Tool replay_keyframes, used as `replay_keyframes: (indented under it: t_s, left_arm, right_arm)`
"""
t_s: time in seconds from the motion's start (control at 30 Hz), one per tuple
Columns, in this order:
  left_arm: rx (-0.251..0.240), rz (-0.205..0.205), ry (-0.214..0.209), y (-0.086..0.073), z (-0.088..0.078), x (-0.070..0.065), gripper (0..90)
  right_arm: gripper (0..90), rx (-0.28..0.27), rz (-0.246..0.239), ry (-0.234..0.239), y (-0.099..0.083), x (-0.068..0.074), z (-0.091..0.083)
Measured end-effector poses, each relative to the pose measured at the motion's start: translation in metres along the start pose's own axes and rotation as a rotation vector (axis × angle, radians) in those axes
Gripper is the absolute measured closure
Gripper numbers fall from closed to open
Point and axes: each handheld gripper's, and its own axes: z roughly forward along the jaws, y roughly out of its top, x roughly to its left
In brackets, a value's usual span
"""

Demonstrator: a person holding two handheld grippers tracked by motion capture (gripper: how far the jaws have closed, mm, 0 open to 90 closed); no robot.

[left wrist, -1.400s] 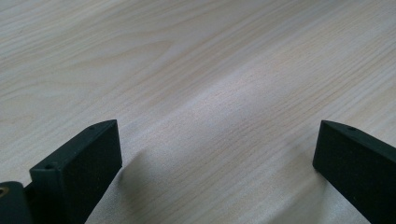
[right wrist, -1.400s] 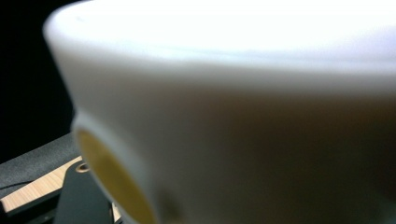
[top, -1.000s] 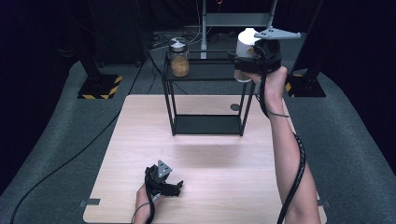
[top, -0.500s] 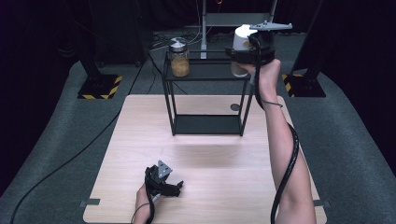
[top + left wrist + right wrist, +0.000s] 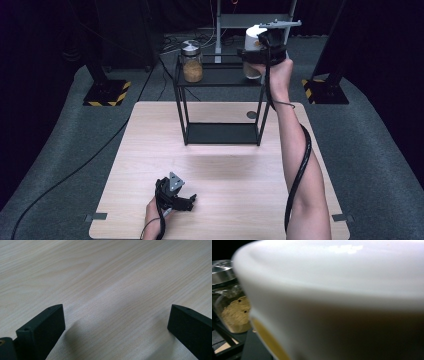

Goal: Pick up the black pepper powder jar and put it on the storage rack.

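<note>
While no label reads, the right gripper (image 5: 260,52) clamps the white-lidded jar (image 5: 253,37); the left gripper (image 5: 187,200) gapes.

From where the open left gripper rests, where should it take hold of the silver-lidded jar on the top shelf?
Grip the silver-lidded jar on its glass body just below the lid, jaws level, coming from the table side. It stands upright near the left front corner of the black shelf, and that side looks free; the white-lidded jar stands well to its right.

A recording studio or lab: black curtains across the frame's top, a grey floor mat (image 5: 380,150), hazard-striped stand bases (image 5: 106,93), one wooden surface (image 5: 220,170) at centre.
</note>
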Motion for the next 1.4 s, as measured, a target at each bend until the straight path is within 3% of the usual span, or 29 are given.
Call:
replay_keyframes:
  t_s: [0.6,0.8,1.13,1.4]
  left_arm:
    - [0.0,0.001,0.0,0.0,0.0,0.0,0.6]
    - [-0.004,0.005,0.004,-0.001,0.0,-0.001,0.6]
    - [-0.007,0.008,0.01,-0.001,0.0,-0.003,0.6]
    - [-0.007,0.008,0.011,-0.001,0.0,-0.003,0.6]
  right_arm:
    - [30.2,0.029,0.047,-0.038,-0.007,-0.01,0.018]
    - [30.2,0.029,0.017,-0.046,-0.009,-0.005,0.017]
    - [30.1,0.008,0.01,-0.049,-0.016,-0.004,0.014]
    - [29.8,0.025,0.006,-0.053,-0.012,-0.003,0.014]
